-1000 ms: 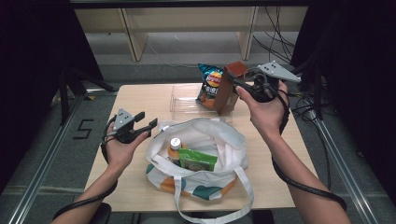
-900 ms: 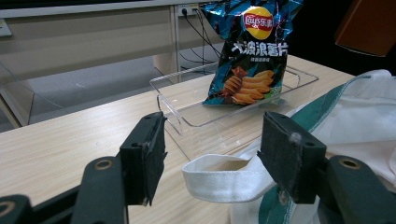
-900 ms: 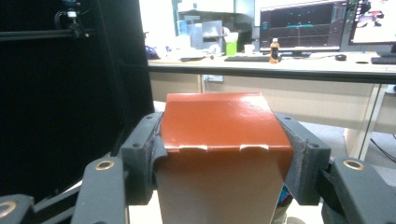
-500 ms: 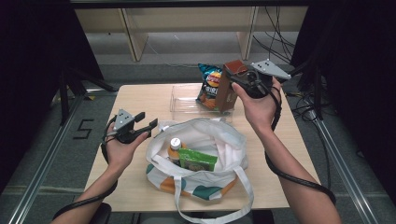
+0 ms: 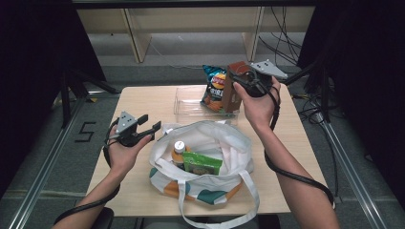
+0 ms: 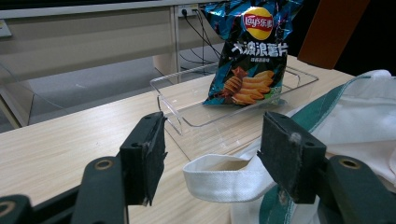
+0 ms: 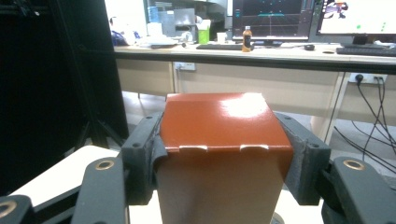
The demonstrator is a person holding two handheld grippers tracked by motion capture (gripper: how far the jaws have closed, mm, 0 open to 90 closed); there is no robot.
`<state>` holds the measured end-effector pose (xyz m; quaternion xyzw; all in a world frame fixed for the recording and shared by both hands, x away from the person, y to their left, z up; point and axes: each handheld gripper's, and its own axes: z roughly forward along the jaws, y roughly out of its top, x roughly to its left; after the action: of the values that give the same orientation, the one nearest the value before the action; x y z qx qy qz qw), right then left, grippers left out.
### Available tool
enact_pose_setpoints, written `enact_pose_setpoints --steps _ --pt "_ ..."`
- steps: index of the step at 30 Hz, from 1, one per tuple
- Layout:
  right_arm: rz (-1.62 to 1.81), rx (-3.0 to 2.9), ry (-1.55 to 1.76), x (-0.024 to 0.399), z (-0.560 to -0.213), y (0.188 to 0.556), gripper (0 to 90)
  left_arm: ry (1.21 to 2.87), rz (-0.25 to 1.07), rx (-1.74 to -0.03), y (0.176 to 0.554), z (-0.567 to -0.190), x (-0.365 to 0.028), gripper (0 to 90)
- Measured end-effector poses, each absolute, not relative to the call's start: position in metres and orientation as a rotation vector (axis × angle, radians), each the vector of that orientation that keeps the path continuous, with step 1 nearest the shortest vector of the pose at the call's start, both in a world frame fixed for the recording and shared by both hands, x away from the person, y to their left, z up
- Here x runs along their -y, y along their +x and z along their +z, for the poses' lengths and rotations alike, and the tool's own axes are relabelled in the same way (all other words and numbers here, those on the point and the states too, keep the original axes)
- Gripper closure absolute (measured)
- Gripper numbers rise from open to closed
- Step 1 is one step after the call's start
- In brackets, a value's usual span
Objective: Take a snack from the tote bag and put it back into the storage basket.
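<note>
My right gripper (image 5: 237, 82) is shut on a brown carton (image 5: 232, 91), held upright over the right end of a clear plastic tray (image 5: 187, 102); its pads squeeze both sides of the carton (image 7: 219, 154). A blue bag of crisps (image 5: 214, 88) leans in that tray (image 6: 187, 100), just left of the carton. My left gripper (image 5: 149, 125) stands open at the left edge of a white tote bag (image 5: 236, 155), and a white bag strap (image 6: 219, 179) lies low between its jaws without touching the pads. Inside the bag are a bottle (image 5: 178, 149) and a green packet (image 5: 202, 163).
The wooden table (image 5: 138, 102) has bare surface to the left of the tray. The bag's handles (image 5: 215, 214) hang over the near edge. Cables (image 5: 305, 100) lie on the floor to the right, and shelving stands behind the table.
My right gripper has carried the brown carton left and down, closer to the crisps bag and the tray. The left gripper has stayed where it was.
</note>
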<state>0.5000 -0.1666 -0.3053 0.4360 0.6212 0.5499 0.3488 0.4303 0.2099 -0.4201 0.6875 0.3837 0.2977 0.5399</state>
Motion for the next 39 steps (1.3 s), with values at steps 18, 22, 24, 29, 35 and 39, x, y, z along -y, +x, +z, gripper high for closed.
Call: enact_pose_setpoints --steps 18,22,24,29,35,39 --pt "1.370 -1.573 1.171 0.160 -0.317 0.519 40.1 1.639 0.710 -0.929 0.429 -0.420 -0.211 39.7" --pt "1.362 -1.566 1.194 0.157 -0.320 0.521 40.0 1.638 0.710 -0.928 0.429 -0.420 -0.211 39.7" --pt "1.359 -1.568 1.206 0.157 -0.320 0.522 40.1 1.638 0.710 -0.928 0.429 -0.420 -0.211 39.7" --pt "1.344 -1.573 1.203 0.156 -0.324 0.525 40.1 1.634 0.709 -0.931 0.429 -0.419 -0.211 39.7" --pt "1.343 -1.544 1.218 0.156 -0.327 0.528 40.0 1.636 0.711 -0.929 0.430 -0.419 -0.211 39.9" --pt "1.328 -1.550 1.235 0.155 -0.330 0.530 40.1 1.635 0.710 -0.930 0.430 -0.419 -0.212 39.9"
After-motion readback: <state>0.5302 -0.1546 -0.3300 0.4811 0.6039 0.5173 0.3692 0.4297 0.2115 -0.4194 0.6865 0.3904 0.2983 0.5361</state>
